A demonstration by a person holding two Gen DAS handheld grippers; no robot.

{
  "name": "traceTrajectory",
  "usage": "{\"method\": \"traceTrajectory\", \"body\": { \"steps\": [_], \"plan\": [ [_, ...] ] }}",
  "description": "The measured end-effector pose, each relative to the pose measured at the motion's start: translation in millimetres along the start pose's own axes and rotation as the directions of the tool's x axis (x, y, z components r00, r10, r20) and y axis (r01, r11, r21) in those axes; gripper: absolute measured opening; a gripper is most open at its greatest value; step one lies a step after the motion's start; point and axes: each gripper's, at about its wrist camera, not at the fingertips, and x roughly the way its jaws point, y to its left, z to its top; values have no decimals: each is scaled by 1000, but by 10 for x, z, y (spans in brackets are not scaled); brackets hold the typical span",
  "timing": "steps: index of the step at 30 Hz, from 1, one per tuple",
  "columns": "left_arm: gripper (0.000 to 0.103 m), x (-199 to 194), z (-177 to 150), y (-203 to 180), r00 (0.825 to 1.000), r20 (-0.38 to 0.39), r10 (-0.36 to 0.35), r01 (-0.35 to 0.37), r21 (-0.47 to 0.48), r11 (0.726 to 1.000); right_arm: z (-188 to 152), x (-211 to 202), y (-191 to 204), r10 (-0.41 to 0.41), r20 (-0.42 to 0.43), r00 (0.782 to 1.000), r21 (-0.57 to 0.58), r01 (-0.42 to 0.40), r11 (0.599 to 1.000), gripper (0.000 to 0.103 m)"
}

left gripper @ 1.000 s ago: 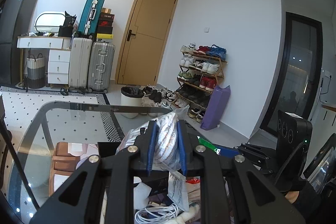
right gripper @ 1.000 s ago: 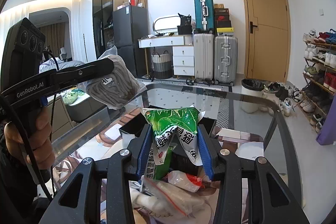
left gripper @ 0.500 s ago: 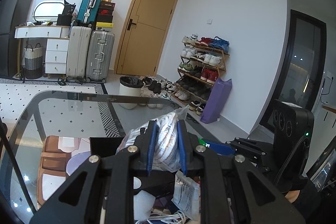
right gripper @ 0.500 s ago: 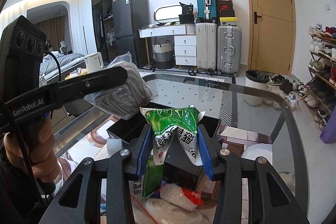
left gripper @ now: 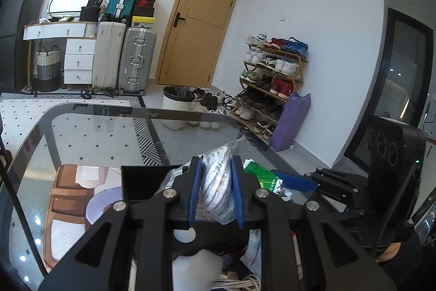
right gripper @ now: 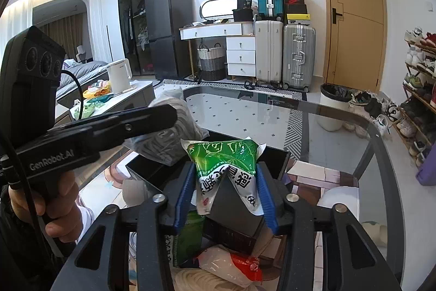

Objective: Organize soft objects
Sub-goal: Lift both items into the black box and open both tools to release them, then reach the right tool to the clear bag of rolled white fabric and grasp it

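Note:
My left gripper (left gripper: 215, 191) is shut on a clear plastic bag of white-and-grey cloth (left gripper: 216, 182), held above a black box (left gripper: 141, 180) on the glass table (left gripper: 90, 138). The bag also shows in the right wrist view (right gripper: 169, 132), with the left gripper (right gripper: 171, 115) at the left. My right gripper (right gripper: 226, 197) is shut on a green-and-white soft packet (right gripper: 227, 165), held above the black box (right gripper: 242, 214). In the left wrist view the packet (left gripper: 261, 176) and the right gripper (left gripper: 294, 180) show at the right.
A pile of soft packets, a white cord (right gripper: 196, 277) and a red-and-clear bag (right gripper: 231, 263) lies below both grippers. The glass table's far edge (right gripper: 272, 97) curves ahead. Suitcases (right gripper: 286, 51), a white bin (right gripper: 331, 108) and a shoe rack (left gripper: 269, 83) stand beyond.
Both grippers have risen a little with their loads. The left gripper's bag has come closer to the green packet and over the black box.

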Motion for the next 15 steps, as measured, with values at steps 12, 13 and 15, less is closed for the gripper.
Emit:
{"method": "traceTrajectory", "body": {
  "steps": [12,13,15],
  "plan": [
    [60,-128,-73,-36,995,-35,93,-91,66,994,-122,-258,-124,-91,30,995,18,90,996,96],
    [66,-163,-98,-43,994,-33,108,-105,73,992,-142,-289,-144,-93,34,995,30,92,995,98],
    [92,-223,-126,-49,991,-17,136,-134,76,988,-200,-378,-214,-92,42,995,68,89,994,102]
  ]
}}
